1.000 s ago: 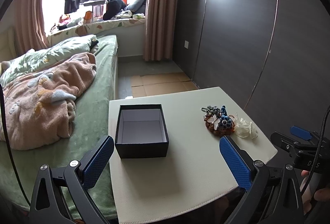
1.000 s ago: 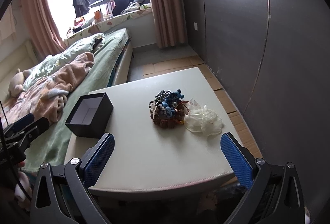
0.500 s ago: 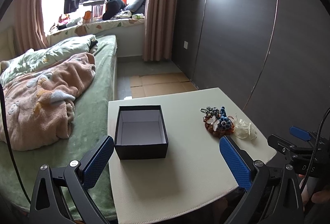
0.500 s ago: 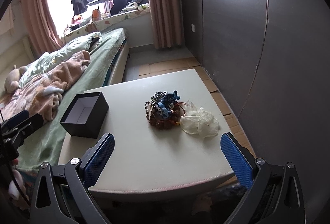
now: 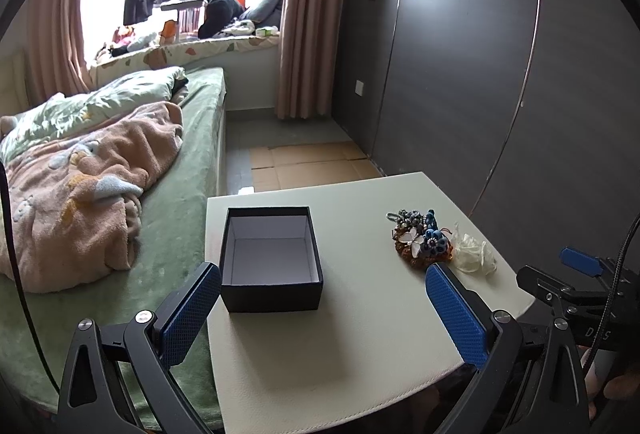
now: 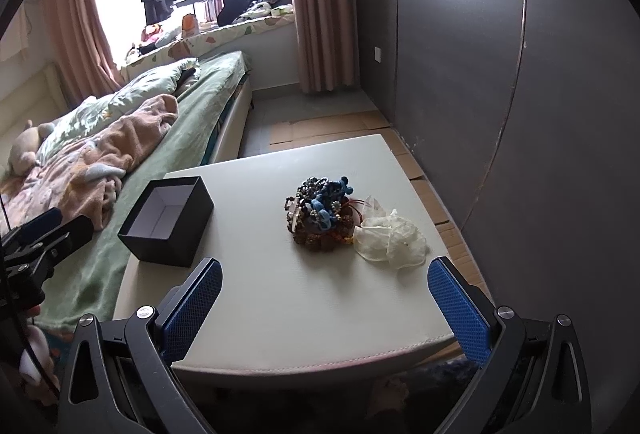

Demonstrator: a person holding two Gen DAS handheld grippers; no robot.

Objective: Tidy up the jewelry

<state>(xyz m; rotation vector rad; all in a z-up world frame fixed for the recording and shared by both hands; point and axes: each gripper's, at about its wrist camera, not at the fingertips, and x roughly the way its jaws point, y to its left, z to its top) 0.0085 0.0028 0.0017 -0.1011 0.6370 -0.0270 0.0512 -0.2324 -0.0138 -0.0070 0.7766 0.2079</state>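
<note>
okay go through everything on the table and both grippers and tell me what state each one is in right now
black box: lid off, empty, upright.
jewelry pile: heaped on the table, outside the box.
sheer pouch: crumpled, lying beside the pile.
left gripper: open, holding nothing.
right gripper: open, holding nothing.

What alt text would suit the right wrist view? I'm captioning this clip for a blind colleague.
A pile of beaded jewelry lies on a pale table beside a sheer white pouch, with an open, empty black box to the left. The right claw hovers open at the near edge, holding nothing; a bed lies beyond.
</note>
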